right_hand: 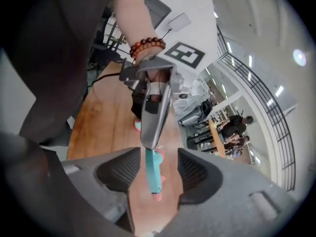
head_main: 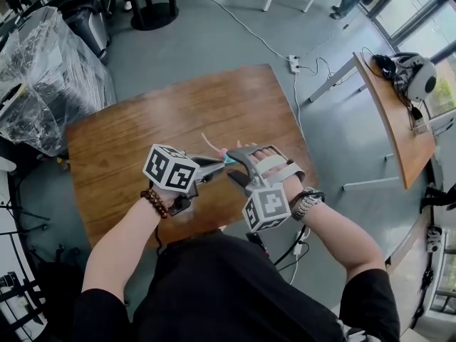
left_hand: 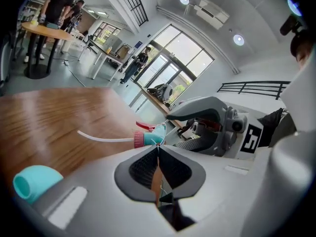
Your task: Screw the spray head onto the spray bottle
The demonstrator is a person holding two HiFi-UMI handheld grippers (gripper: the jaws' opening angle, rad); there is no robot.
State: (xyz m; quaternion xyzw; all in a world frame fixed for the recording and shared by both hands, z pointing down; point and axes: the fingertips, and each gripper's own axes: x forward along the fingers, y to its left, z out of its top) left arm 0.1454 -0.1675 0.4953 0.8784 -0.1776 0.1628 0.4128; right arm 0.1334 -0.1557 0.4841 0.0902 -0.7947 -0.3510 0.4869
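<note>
"Teal item at mid-frame: what is it, and where does it lie?"

"Spray head (left_hand: 150, 137): teal body, pink collar, white dip tube (left_hand: 103, 138) trailing from the collar. It is held up over the brown wooden worktop (head_main: 142, 141), near the person's edge of it, between the two sets of tongs."

"State of the left tongs?"

"Left tongs (left_hand: 158, 144): closed. The tips meet and nip the spray head at its near end. In the left gripper view the head sits right at those tips, with the tube running off to the left above the wood."

"And the right tongs?"

"Right tongs (right_hand: 158, 152): open. In the right gripper view the spray head hangs lengthwise in the gap between the ribbed pads, its pink tip lowest in that view. Neither pad touches it. A grey finger of the left tongs enters from above and meets the top of the teal body."

"How do the two tools stand to each other?"

"Tip to tip, just beside one another, in front of the person's chest in the head view. Each marker cube faces up toward the camera."

"What else is labelled?"

"A bead bracelet (head_main: 155, 204) on the left wrist and a metal watch band (head_main: 306, 204) on the right. A second, narrower worktop (head_main: 399, 141) at the right edge carries a white rounded device (head_main: 417, 77). A plastic-wrapped bulk (head_main: 43, 70) stands at the left, and a power strip (head_main: 293, 64) lies on the grey floor beyond the far corner."
</note>
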